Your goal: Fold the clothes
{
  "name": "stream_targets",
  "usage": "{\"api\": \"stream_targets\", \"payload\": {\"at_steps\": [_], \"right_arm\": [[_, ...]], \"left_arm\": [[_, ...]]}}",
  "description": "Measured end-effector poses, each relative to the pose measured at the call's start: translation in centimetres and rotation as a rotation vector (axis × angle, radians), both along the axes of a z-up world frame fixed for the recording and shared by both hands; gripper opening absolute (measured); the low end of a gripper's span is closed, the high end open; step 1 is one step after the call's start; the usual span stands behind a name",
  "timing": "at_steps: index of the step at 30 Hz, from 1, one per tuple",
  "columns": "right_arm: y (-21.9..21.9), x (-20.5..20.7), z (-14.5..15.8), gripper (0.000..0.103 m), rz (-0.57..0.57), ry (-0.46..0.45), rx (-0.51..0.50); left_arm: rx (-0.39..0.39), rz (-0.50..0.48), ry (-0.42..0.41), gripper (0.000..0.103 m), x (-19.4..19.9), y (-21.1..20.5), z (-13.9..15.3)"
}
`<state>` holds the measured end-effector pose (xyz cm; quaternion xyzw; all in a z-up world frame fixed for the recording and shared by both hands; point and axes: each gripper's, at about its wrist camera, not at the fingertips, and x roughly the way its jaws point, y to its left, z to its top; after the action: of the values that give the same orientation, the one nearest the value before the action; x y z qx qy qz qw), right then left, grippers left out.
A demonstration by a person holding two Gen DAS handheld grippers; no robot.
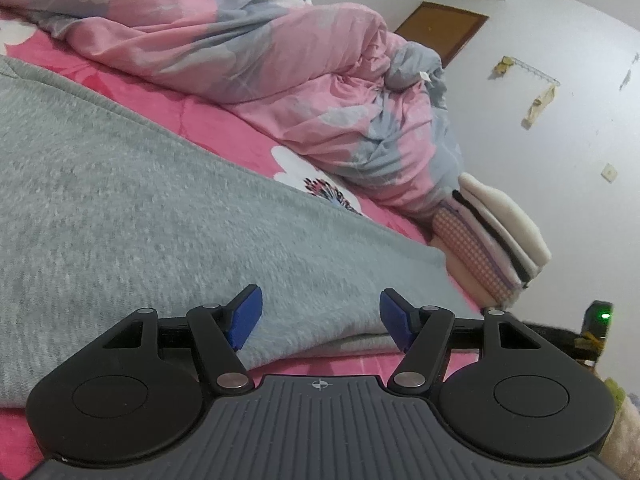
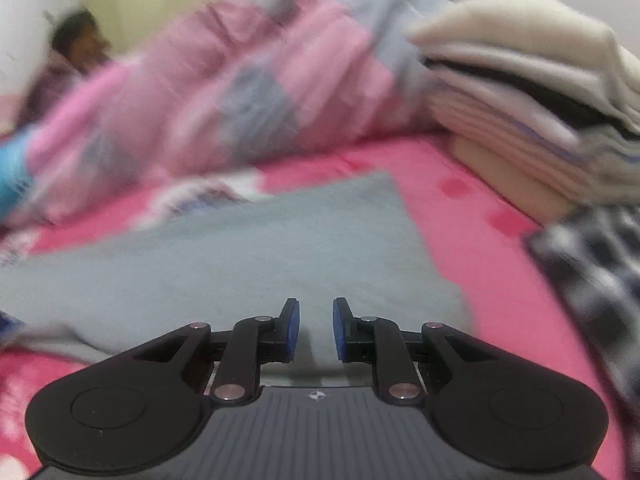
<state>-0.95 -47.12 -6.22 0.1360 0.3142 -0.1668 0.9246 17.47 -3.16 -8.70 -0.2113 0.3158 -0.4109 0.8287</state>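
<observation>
**Grey garment flat on pink bed, both grippers empty at its near edge**

Grey garment (image 1: 168, 200) lies spread on the pink sheet (image 1: 224, 136), heathered knit, smooth, few wrinkles. In the left wrist view it fills the frame from 9 o'clock through centre, a doubled layer showing at its near hem. In the right wrist view the same garment (image 2: 256, 256) reads as a flat slab with a squared corner at 1 o'clock; that view is motion-blurred, so fine texture cannot be judged.

Left gripper (image 1: 320, 316): jaws spread wide, blue pads well apart, nothing between them, hovering over the garment's near edge. Right gripper (image 2: 316, 328): jaws partly open, a narrow gap, holding nothing, over the garment's near hem.

No readable writing or brand anywhere; only a small crosshair mark on each gripper body.

Edges and room: bare sheet (image 2: 472, 240) runs along the garment's right side toward 3 o'clock. A stack of folded clothes (image 1: 496, 236) sits at 3 o'clock in the left view, and at 1–2 o'clock (image 2: 528, 92) in the right. A rumpled pink-and-grey quilt (image 1: 248, 52) bounds the far side, 11 to 1 o'clock. White wall (image 1: 560, 152) beyond.
</observation>
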Motion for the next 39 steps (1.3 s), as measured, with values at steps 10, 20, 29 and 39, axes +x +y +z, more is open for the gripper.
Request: {"api": "stream_targets", "payload": {"at_steps": [10, 20, 29, 39], "right_arm": [[1.0, -0.7, 1.8, 0.019, -0.042, -0.073, 0.018], [11.2, 4.8, -1.9, 0.021, 0.241, -0.013, -0.13], [16.3, 4.6, 1.7, 0.023, 0.211, -0.116, -0.176], [21.6, 6.2, -2.7, 0.027, 0.324, -0.067, -0.151]], "left_arm": [[0.049, -0.025, -0.023, 0.068, -0.5, -0.6, 0.1], [0.096, -0.037, -0.043, 0.069, -1.0, -1.0, 0.3], [0.063, 0.032, -0.026, 0.071, -1.8, 0.6, 1.1], [-0.02, 0.156, -0.039, 0.077, -2.0, 4.6, 2.9]]}}
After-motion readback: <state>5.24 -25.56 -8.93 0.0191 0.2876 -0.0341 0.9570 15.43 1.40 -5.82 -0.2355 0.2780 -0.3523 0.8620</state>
